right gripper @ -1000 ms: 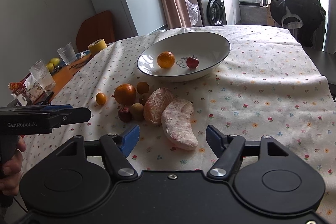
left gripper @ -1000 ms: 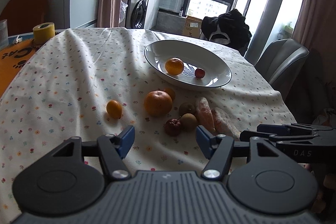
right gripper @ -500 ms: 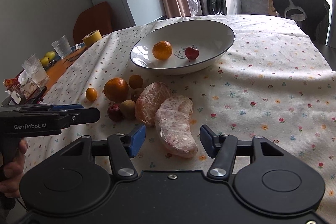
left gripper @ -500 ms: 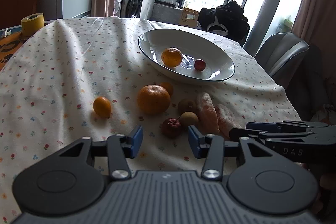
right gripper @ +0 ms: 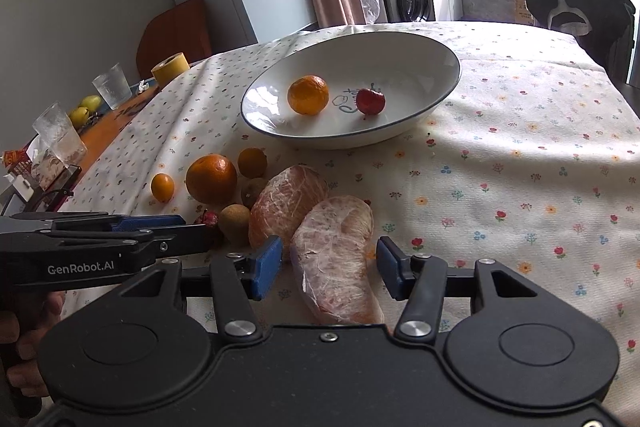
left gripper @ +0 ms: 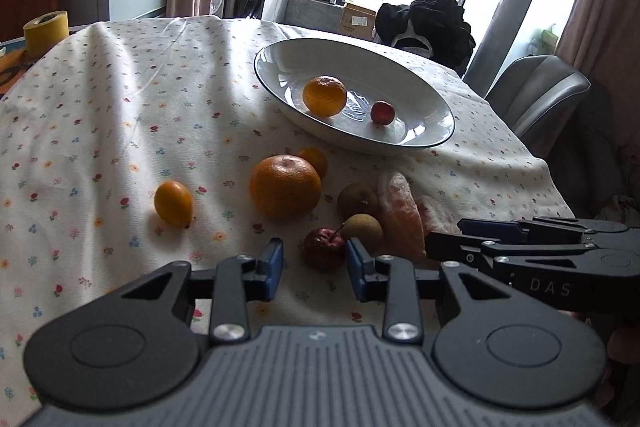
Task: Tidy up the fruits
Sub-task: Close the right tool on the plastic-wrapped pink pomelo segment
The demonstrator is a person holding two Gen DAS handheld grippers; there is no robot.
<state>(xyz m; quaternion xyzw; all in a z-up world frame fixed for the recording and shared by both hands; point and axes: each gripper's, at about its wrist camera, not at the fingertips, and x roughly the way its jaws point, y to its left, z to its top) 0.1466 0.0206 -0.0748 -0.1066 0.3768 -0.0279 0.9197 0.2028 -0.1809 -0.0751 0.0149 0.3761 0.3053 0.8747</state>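
While both jaws have been closing, still apart | left gripper (left gripper: 314, 269) may nudge red fruit (left gripper: 323, 247) away | right gripper (right gripper: 329, 267) may squash pomelo wedge (right gripper: 334, 255).

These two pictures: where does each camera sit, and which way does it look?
Left wrist: on the left tongs, looking down at a small red fruit; the right tongs enter from the right.
Right wrist: on the right tongs, over a peeled pomelo wedge; a hand shows.
Both share the white bowl.
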